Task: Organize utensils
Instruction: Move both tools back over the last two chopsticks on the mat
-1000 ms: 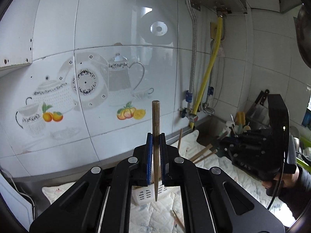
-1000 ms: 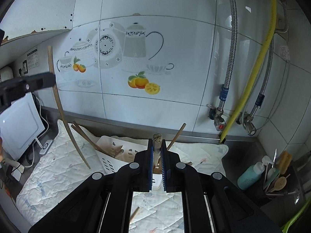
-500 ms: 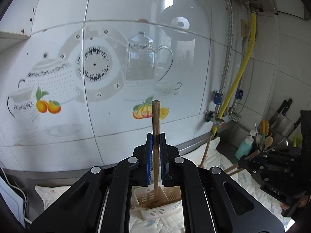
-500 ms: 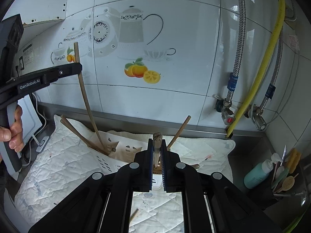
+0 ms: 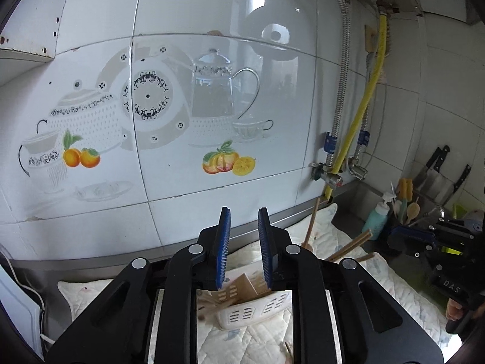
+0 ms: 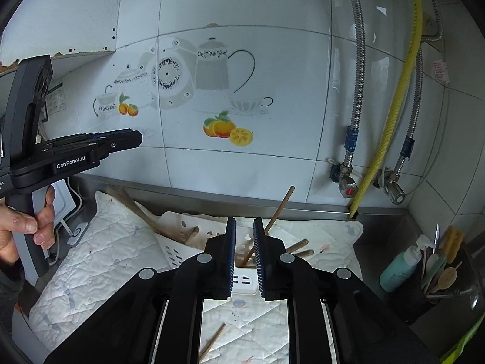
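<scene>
Left tongs (image 5: 244, 248): jaws opening, blue ribbed pads spread, nothing between them. Right tongs (image 6: 244, 253): jaws opening, gap empty. White slotted plastic utensil basket (image 6: 194, 242) sits on quilted white cloth (image 6: 115, 251) on the tabletop, just before the glossy tiled wall (image 6: 242, 166). Wooden chopsticks (image 6: 274, 220) lean inside it; one chopstick (image 6: 212, 342) lies loose on the cloth, open cloth either side.

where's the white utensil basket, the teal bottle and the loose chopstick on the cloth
white utensil basket (image 6: 242, 282): right wrist view, slotted front wall between the fingers.
teal bottle (image 6: 398, 270): right wrist view, middle of its body.
loose chopstick (image 6: 212, 344): right wrist view, mid-shaft on the quilted cloth.
</scene>
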A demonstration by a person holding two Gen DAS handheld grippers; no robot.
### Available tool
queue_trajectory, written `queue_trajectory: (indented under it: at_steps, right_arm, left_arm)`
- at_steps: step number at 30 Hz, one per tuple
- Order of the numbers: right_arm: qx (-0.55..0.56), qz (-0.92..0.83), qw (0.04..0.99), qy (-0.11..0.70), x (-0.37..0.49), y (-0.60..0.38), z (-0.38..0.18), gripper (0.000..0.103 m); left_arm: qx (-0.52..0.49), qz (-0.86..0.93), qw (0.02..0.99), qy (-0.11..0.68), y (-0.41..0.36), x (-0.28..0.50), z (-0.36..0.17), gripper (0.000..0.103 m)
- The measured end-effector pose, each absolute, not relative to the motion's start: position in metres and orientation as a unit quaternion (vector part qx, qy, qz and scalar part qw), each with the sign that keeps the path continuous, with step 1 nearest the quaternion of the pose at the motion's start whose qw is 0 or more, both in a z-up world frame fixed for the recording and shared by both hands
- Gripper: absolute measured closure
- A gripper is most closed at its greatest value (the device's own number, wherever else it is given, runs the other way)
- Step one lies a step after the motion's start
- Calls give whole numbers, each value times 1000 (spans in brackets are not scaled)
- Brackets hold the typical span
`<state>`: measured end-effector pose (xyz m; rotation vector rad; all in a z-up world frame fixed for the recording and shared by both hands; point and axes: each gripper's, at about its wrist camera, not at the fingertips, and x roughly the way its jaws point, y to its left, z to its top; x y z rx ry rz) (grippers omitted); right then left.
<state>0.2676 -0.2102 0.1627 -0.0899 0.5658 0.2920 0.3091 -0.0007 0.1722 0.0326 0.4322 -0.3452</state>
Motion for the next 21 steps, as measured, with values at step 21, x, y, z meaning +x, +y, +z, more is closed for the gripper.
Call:
queue_trajectory:
  at_steps: [21]
  right_arm:
    - [9, 149, 919, 366, 96, -188, 22, 85]
  left_arm:
    - [45, -177, 937, 299, 15, 163, 60, 43]
